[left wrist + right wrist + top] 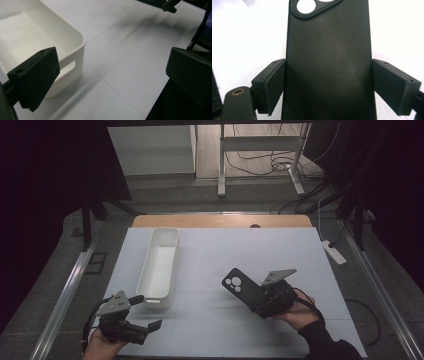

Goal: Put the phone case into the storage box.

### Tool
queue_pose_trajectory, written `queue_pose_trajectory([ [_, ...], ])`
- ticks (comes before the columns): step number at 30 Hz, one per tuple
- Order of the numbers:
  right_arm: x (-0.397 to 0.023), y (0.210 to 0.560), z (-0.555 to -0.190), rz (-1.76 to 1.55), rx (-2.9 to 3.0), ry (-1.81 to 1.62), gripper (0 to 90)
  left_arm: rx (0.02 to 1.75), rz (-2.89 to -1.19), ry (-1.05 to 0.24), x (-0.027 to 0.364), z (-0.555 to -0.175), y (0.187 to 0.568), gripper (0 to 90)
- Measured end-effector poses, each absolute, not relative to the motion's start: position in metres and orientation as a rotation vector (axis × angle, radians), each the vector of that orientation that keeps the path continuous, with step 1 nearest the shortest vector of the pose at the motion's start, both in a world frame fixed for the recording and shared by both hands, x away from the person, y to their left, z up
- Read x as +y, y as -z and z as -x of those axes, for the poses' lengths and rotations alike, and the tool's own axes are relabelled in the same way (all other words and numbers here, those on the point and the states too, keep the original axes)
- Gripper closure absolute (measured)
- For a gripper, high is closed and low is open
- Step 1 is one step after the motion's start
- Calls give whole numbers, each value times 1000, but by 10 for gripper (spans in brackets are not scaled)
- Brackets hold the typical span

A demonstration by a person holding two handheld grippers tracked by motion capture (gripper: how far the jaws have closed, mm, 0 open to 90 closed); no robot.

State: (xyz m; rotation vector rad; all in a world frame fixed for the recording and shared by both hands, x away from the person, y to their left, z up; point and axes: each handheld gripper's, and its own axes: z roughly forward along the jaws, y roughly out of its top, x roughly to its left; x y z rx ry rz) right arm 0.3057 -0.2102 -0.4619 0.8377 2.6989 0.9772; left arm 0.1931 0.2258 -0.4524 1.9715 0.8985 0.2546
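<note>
Item: black phone case (242, 289) with camera cut-outs at its far end — held clear of the worktop (280, 255), right of centre and near the front edge. In the right gripper view the case (329, 62) runs straight up between the two black fingers (270, 85), which press on its long edges from either side.

Holder: right gripper (272, 301), carried by a hand (300, 312) in a dark sleeve. Fingers pinching the case; the grip looks square and even.

Second tool: left gripper (145, 312), near-left corner of the worktop, just beside the near end of the bin. Its fingers (37, 77) stand spread wide with nothing between them — white surface shows through the gap.

Receptacle: long white bin (161, 265), left of centre, lying lengthwise from near to far. Its inside looks bare; the left gripper view shows its rounded near corner (77, 40) with a handle slot.

Progress, as judged: the case is picked up and lifted. If the bin is the destination, the carry leftward, the lowering and the release are all left to do. Case and bin are well apart. The left gripper has no share in the work yet.
</note>
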Motion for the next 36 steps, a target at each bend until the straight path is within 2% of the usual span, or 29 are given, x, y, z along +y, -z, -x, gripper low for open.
queue_pose_trajectory([
  [21,-228,454,-285,-806,2700,-1071,156,691,-2044,-236,189,-230,440,0],
  [36,-236,451,-277,-792,2701,-1112,156,614,-2052,-255,162,-255,437,0],
])
